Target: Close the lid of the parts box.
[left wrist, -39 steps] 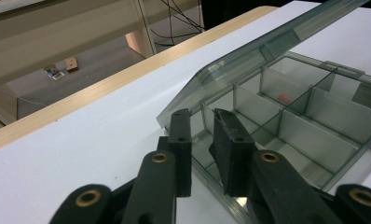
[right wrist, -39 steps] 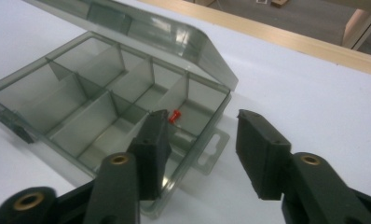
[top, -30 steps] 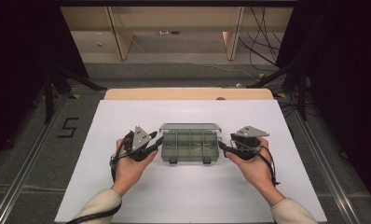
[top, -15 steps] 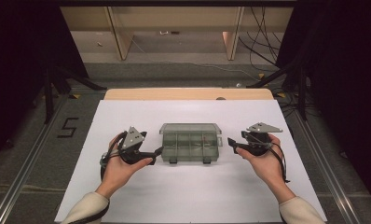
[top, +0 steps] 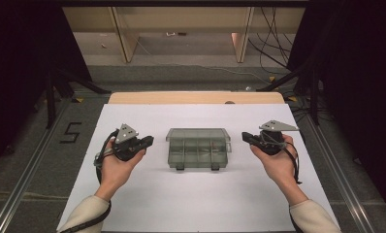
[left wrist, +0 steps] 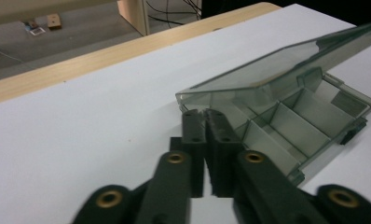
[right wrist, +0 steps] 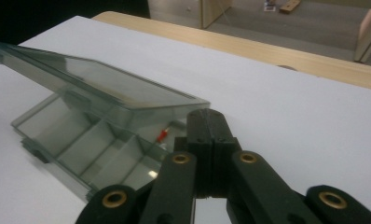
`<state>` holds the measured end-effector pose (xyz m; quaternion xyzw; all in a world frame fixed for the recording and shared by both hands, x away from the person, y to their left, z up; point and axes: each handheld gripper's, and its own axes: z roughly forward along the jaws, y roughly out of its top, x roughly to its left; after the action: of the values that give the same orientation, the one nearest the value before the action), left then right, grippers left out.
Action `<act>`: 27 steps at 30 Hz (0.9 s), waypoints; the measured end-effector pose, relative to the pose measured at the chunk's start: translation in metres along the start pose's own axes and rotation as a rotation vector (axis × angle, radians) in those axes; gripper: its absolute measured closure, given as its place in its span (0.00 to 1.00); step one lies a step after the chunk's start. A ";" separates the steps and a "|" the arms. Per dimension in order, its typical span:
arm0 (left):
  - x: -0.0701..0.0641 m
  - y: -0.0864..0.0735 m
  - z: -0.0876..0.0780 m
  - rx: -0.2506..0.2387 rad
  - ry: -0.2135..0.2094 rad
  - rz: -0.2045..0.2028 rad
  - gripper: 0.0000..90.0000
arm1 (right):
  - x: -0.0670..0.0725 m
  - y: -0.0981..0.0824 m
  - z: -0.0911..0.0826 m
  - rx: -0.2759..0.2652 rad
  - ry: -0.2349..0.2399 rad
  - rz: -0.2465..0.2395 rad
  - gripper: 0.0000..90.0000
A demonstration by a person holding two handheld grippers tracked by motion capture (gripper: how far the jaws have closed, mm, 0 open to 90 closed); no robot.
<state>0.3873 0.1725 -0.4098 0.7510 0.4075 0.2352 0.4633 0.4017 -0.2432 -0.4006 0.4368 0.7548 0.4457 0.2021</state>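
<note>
- A clear grey plastic organizer box [top: 199,148] stood in the middle of the white counter [top: 147,204]; it was between the two grippers and touched neither of them
- Its lid [left wrist: 286,60] was raised only partly, tilted up over the tray; the tray under it was divided by walls into several compartments [left wrist: 309,119]
- In the right gripper view a small red thing [right wrist: 162,135] lay in one compartment near the edge of the box; it was too small to say what it was
- The left gripper [top: 150,141] was held in the person's left hand [top: 114,165], just beside the left end of the box; its jaws had just been closing and now stood together, with nothing between them; in the left gripper view the tips [left wrist: 204,115] pointed at the near corner of the tray
- The right gripper [top: 244,137] was in the right hand [top: 278,162], near the right end of the box but apart from it; its jaws also had just been closing, and they were pressed together on nothing; the right gripper view showed them [right wrist: 207,116] meeting flat in front of the box corner
- A grey three-cornered plate [top: 277,126] sat on top of the right gripper, and a black cable [top: 296,160] hung along the wrist
- Behind the white surface, a strip of light wood [top: 196,97] ran along the far edge of the counter
</note>
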 end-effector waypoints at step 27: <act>-0.029 0.021 0.013 -0.007 -0.068 0.014 1.00 | 0.026 0.015 0.015 0.012 0.092 -0.022 1.00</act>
<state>0.3884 0.1369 -0.3964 0.7596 0.3855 0.2142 0.4780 0.4057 -0.2107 -0.3935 0.4088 0.7708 0.4584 0.1693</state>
